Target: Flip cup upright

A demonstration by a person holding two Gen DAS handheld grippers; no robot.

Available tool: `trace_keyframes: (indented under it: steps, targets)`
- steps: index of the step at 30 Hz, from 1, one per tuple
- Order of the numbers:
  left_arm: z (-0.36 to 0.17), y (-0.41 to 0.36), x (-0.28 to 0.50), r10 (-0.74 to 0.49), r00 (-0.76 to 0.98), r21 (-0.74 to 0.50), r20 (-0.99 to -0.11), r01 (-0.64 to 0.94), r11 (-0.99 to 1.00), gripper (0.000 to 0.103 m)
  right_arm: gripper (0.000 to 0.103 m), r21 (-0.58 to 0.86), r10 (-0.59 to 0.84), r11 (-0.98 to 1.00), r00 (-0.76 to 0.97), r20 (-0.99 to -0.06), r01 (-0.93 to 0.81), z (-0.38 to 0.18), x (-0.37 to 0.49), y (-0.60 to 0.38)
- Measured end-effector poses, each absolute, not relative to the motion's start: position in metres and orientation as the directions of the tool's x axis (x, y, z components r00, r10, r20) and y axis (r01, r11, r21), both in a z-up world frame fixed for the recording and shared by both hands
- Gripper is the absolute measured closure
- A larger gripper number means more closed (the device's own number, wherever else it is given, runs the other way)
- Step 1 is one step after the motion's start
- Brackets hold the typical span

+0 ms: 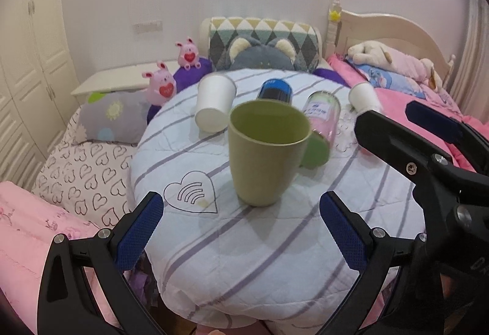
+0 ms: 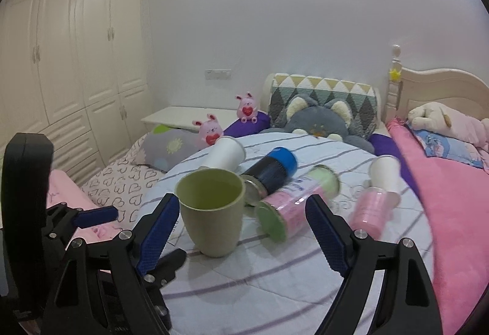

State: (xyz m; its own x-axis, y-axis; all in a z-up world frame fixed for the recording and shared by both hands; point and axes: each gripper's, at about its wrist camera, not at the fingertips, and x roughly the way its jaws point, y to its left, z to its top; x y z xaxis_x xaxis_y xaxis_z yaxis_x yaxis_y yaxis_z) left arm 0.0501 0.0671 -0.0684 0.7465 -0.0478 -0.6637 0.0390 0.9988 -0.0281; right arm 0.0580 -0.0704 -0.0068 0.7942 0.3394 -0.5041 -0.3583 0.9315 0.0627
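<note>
Green cup (image 1: 266, 148) upright on quilt (image 1: 244, 243), ahead of our left tongs (image 1: 241, 231), right tongs (image 2: 243, 231); both spread wide, empty. Flip looks done; nxt: back off w/o bumping.

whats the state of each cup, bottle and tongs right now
green cup: upright, mouth up, free of both tongs
left paper cup: on its side
right paper cup: tipped over
blue-capped bottle: lying down
green-capped pink bottle: lying down
pink tumbler: lying down
left tongs: open, empty
right tongs: open, empty
</note>
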Motion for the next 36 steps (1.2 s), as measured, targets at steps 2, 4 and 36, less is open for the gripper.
trace_keyframes:
  steps: [2, 4, 36]
  targets:
    - [-0.062, 0.06, 0.042, -0.035, 0.759, -0.016, -0.65, 0.033, 0.999, 0.0, 0.017, 0.063, 0.331, 0.935, 0.802, -0.497, -0.348, -0.002, 0.054, -0.078]
    - [-0.057, 0.054, 0.036, -0.025, 0.766, -0.009, -0.642, 0.025, 1.0, 0.0, 0.017, 0.057, 0.315, 0.941, 0.808, -0.498, -0.333, 0.002, 0.048, -0.085]
    - [0.001, 0.005, -0.033, 0.081, 0.865, 0.064, -0.494, -0.056, 0.996, 0.0, 0.017, 0.044, 0.083, 0.996, 0.892, -0.444, -0.071, 0.032, -0.028, -0.172]
